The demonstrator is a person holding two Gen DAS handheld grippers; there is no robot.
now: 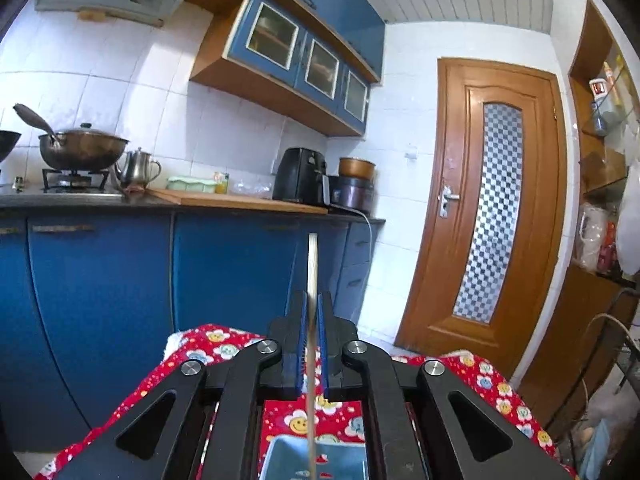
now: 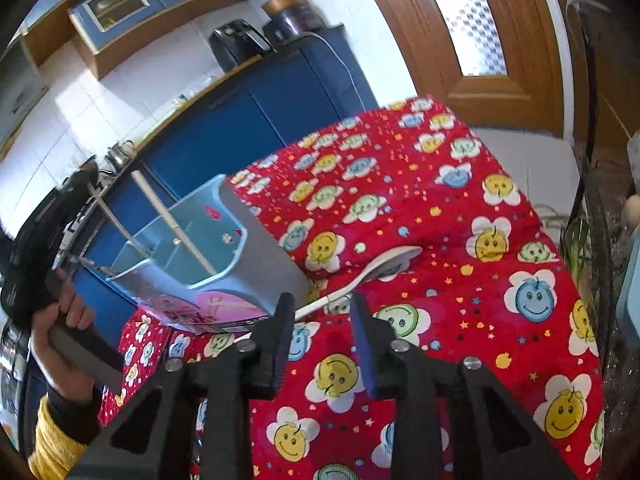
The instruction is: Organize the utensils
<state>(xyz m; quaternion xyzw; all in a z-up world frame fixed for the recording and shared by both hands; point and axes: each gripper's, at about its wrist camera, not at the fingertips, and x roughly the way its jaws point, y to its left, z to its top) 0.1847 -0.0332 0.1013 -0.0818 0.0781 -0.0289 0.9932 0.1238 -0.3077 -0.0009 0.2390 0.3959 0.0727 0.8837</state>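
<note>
Step in hand: dropping a chopstick (image 1: pixel 312 264) into the blue utensil holder (image 2: pixel 240 240). The left tongs (image 1: pixel 312 320) are nearly closed with the stick between the pads, its lower end over the holder; whether the pads still pinch it I cannot tell. A second stick (image 2: pixel 172 224) already leans inside the holder. The right tongs (image 2: pixel 322 320) are part open and empty, pointing down at a white spoon (image 2: pixel 372 268) lying on the red flowered cloth (image 2: pixel 460 240) just beside the holder. Next move, likely: lower the right tongs around the spoon handle and close. The handle's near end is hidden behind the right tongs; the holder's compartments are blurred.
</note>
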